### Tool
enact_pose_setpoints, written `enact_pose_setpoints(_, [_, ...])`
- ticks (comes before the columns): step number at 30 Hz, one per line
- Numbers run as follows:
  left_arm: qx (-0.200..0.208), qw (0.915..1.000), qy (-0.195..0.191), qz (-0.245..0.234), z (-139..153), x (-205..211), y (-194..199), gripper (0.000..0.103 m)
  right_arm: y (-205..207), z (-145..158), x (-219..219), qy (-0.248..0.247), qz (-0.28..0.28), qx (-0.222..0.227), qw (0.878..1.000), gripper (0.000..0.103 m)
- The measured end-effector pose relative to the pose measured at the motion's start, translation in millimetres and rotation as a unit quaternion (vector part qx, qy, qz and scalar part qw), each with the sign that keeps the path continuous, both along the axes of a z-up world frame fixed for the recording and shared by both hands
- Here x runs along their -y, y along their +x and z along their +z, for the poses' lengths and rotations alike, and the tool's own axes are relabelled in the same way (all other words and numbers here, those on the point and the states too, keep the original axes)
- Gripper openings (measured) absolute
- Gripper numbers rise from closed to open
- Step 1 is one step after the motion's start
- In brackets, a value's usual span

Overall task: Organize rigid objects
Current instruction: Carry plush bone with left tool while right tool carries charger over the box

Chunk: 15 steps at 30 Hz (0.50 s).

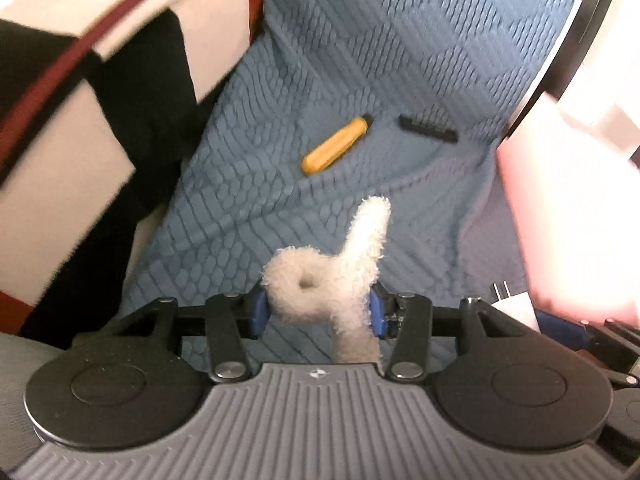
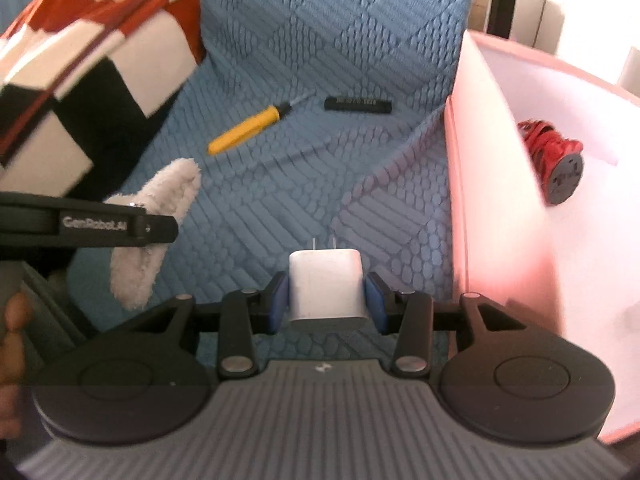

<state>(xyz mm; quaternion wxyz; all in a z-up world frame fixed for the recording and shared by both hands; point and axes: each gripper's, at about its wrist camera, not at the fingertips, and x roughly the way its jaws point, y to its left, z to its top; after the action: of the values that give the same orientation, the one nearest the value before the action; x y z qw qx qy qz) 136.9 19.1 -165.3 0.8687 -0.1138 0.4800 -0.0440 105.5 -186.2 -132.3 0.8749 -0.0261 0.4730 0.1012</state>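
Observation:
My left gripper is shut on a fuzzy beige cloth piece, whose curled end sits between the blue pads while a tail sticks up. In the right wrist view that cloth piece hangs at the left beside a black finger of the left gripper. My right gripper is shut on a white plug-in charger, prongs pointing away. A yellow-handled screwdriver and a black bar lie on the blue quilted cover beyond both grippers.
A pink open box stands at the right with a red thread spool inside; its wall also shows in the left wrist view. A red, white and black checked blanket is heaped at the left. A hand shows at the lower left edge.

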Motion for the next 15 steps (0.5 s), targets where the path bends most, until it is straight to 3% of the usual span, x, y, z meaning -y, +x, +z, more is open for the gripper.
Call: enact_pose_setpoints(15, [0.043, 0.996, -0.078, -0.002, 102.0, -17.5, -63.5, 0.053, -61.3, 119.2, 2.1, 0.035, -0.048, 0.068, 0.996, 0.045])
